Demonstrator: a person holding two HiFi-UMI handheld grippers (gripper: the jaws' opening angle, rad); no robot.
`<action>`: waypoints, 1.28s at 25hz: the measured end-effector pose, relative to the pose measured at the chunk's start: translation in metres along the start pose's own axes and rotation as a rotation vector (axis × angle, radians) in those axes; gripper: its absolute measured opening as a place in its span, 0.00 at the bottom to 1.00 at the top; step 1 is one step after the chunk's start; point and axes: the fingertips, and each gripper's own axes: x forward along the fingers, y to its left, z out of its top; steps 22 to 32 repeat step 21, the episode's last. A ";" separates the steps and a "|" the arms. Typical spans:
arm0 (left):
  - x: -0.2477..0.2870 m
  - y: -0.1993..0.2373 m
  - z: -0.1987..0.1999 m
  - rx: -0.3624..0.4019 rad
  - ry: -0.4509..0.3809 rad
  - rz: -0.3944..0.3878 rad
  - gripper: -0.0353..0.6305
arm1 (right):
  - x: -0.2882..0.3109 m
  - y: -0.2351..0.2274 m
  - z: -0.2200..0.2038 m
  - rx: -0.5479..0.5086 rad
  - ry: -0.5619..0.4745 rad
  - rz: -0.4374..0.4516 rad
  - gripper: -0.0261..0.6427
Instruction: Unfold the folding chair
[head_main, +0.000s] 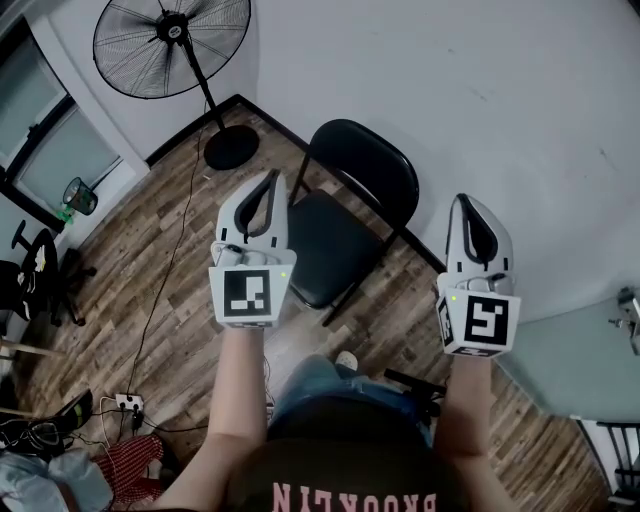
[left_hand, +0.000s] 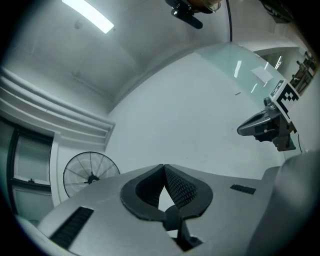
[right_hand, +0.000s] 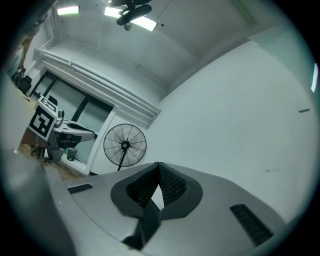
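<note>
You have two grippers up in front of you, one folding chair and one standing fan (head_main: 170, 45). Your left gripper (head_main: 272, 180) and your right gripper (head_main: 463, 203) are both clenched, with the ribbed pads meeting at the tips and nothing caught between them. The black folding chair (head_main: 350, 215) stands opened out on the wooden floor (head_main: 150, 260), seat down and back upright, close to the white wall (head_main: 450, 90). From your head camera it sits between your two grippers and lower than them; the left fingertips appear just beside its left edge and the right fingertips off to its right. Neither gripper touches it. Only your head view shows the chair at all. Each gripper view looks upward past its own closed jaws at the wall, the ceiling lights and the fan, and each catches the other gripper off to the side, but neither shows the chair or the floor under it.
</note>
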 end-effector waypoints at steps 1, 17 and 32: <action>0.000 0.001 0.001 0.002 -0.004 0.003 0.06 | -0.001 0.000 0.000 -0.001 -0.001 0.000 0.04; 0.006 -0.002 0.002 -0.002 0.000 -0.003 0.06 | 0.003 -0.002 0.000 0.002 0.024 -0.006 0.04; 0.007 0.000 0.002 0.000 0.000 -0.002 0.06 | 0.005 -0.001 0.001 -0.003 0.028 -0.002 0.04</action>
